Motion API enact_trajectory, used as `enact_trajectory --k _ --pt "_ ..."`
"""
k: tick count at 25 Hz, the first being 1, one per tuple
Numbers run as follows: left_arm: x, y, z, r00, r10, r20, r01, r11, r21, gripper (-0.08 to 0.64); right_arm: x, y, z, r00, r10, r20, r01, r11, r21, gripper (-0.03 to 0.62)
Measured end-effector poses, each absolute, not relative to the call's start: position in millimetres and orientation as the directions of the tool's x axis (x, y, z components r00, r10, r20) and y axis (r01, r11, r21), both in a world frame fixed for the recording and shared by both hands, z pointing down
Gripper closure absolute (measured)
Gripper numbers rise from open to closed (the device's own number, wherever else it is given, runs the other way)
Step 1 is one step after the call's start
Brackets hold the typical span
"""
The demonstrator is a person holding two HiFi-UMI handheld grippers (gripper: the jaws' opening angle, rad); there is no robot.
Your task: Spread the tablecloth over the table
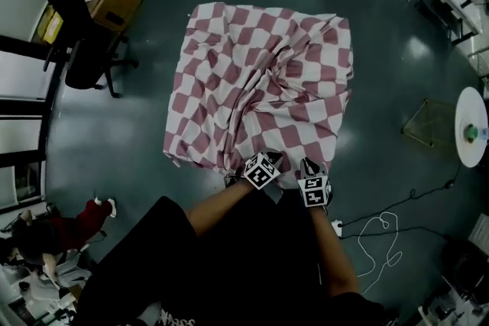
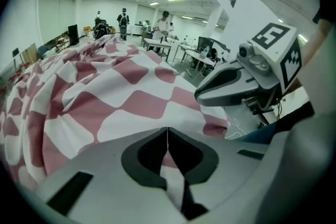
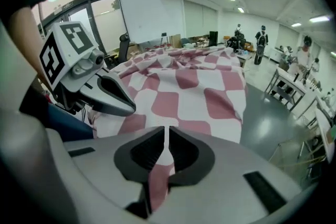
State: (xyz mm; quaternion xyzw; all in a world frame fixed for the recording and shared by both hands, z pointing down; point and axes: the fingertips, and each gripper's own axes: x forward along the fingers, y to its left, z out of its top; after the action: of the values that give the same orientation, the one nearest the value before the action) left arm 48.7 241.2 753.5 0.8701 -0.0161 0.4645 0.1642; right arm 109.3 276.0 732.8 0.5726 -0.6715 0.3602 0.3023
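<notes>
Overhead and both low views share the tablecloth (image 1: 260, 88)

Rumpled checked tablecloth (image 1: 260, 88); left gripper (image 1: 272, 158), right gripper (image 1: 308, 164) side by side at near edge.

Tablecloth (image 1: 260, 80): one
Grippers: two, the left gripper (image 2: 167, 136) and the right gripper (image 3: 167, 136)
Marker cubes (image 1: 261, 170): two, one on each gripper
Office chair (image 1: 85, 50): one
Round white table (image 1: 467, 103): one
</notes>
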Motion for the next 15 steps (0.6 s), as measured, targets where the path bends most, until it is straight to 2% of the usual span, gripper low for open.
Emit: enact_trajectory --k 4,6,11,15 --pt "48 242 766 0.527 0.065 0.847 -0.297 -0.92 0.255 0.543 113 278 756 -0.214 -0.481 0.85 -0.974 0.171 -0.149 0.566" --pt "50 244 774 0.499 0.054 0.865 -0.318 -0.917 0.241 0.543 115 279 765 -0.235 -0.452 0.861 -0.967 0.203 -0.157 0.531" --pt "50 252 778 0.479 0.06 0.876 -0.309 -0.922 0.232 0.543 113 286 769 -0.212 -0.438 0.874 -0.964 0.239 -0.114 0.529" --pt "55 269 781 0.494 0.154 0.856 -0.272 -0.908 0.32 0.543 122 304 772 -0.175 -0.43 0.886 -0.98 0.163 -0.115 0.531"
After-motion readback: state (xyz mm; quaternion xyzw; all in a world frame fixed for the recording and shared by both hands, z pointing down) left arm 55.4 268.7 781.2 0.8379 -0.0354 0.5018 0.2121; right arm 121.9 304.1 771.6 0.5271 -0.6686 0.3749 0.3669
